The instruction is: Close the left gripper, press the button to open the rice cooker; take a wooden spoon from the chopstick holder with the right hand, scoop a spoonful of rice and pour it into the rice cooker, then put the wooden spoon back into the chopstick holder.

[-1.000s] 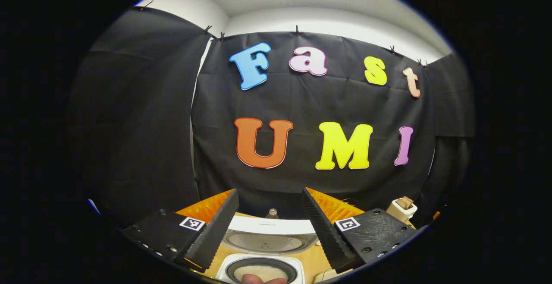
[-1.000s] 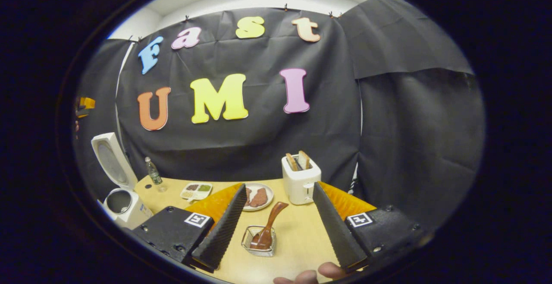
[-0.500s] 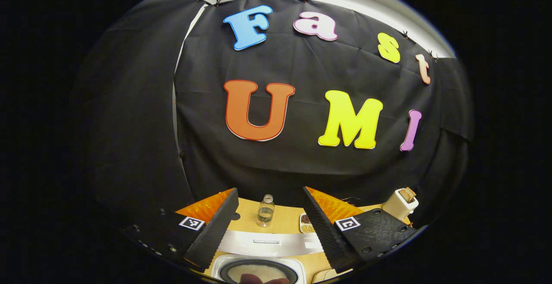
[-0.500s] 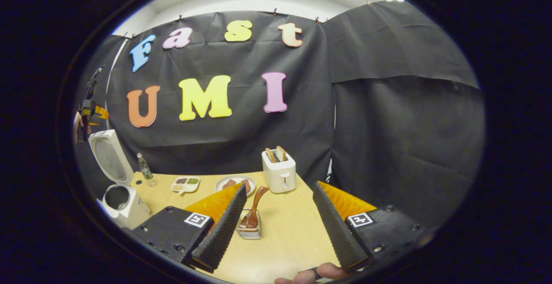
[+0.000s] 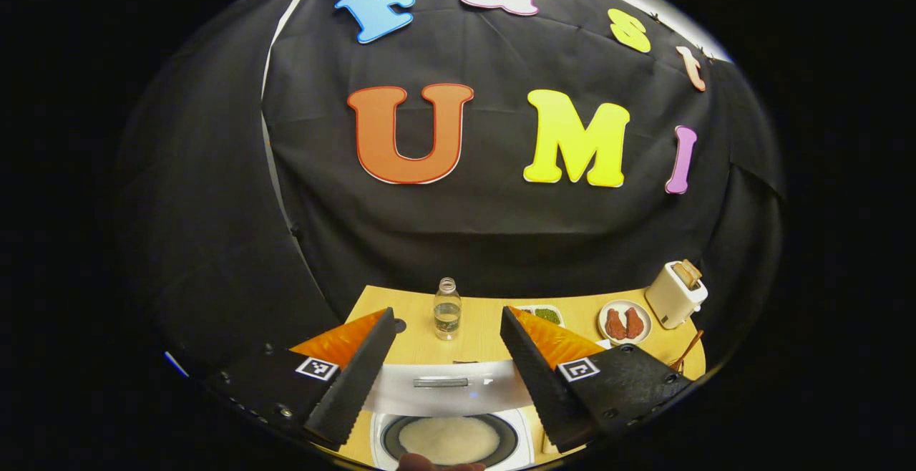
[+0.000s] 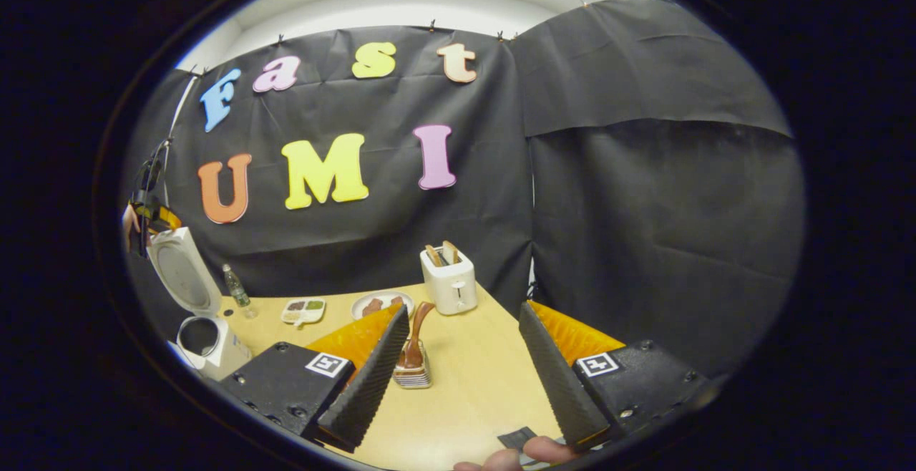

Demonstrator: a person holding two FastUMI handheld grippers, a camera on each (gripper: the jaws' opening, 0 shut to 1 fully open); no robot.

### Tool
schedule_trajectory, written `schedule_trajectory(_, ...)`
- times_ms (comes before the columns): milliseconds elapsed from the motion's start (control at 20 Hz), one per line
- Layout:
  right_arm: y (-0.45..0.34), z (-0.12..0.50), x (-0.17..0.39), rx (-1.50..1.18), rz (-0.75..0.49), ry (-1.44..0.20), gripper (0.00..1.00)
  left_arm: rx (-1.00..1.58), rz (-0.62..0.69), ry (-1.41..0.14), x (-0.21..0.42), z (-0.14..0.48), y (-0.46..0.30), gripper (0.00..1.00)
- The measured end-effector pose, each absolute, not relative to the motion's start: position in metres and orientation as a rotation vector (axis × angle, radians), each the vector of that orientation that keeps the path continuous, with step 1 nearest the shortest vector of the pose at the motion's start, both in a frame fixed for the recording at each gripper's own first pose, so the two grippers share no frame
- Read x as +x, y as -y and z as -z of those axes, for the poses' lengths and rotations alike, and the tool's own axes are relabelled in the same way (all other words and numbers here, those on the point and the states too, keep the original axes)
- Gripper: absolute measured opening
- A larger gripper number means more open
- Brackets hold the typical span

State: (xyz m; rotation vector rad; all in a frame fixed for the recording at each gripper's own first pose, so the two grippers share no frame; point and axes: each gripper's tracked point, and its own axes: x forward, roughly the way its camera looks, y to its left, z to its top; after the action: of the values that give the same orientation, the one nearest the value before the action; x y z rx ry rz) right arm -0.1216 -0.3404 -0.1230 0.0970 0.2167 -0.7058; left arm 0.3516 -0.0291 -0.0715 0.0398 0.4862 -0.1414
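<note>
Left tool spread wide, empty, low centre of frame above rice cooker; lid up, rice showing in pot.

Right tool wide, empty, likely withdrawn.

Wooden spoon upright in chopstick holder, mid surface; task seemingly finished.

Left gripper hung above the rice cooker, jaws spread wide, nothing between the fingers, a fingertip of the holding hand at the view's bottom edge. Right gripper was well to the right of the rice cooker, jaws also spread wide and empty, holding hand at the bottom edge. In the right gripper view, the left gripper sat high above the cooker's raised lid.
</note>
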Motion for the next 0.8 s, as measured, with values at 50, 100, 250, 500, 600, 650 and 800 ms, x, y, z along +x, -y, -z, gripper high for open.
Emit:
schedule_trajectory(50,0.336,0.124,-0.12,0.099,0.697,-0.218,0.96,0.036,0.153,-0.501,0.349,0.073,0.03,0.96)
schedule_trajectory(100,0.332,0.126,-0.12,0.1,0.685,-0.222,0.96,0.035,0.16,-0.507,0.344,0.075,0.03,0.96)
schedule_trajectory(250,0.32,0.121,-0.115,0.085,0.651,-0.209,0.97,0.033,0.167,-0.54,0.312,0.082,0.032,0.97)
schedule_trajectory(500,0.301,0.131,-0.1,0.112,0.562,-0.237,1.0,0.004,0.198,-0.672,0.239,0.125,0.038,0.97)
schedule_trajectory(600,0.299,0.132,-0.093,0.108,0.538,-0.251,0.96,-0.005,0.193,-0.706,0.209,0.149,0.038,0.96)
schedule_trajectory(650,0.296,0.133,-0.09,0.101,0.522,-0.256,0.96,0.003,0.189,-0.707,0.196,0.157,0.037,1.0)
schedule_trajectory(800,0.277,0.137,-0.075,0.096,0.461,-0.281,1.0,0.018,0.178,-0.754,0.167,0.179,0.032,0.97)
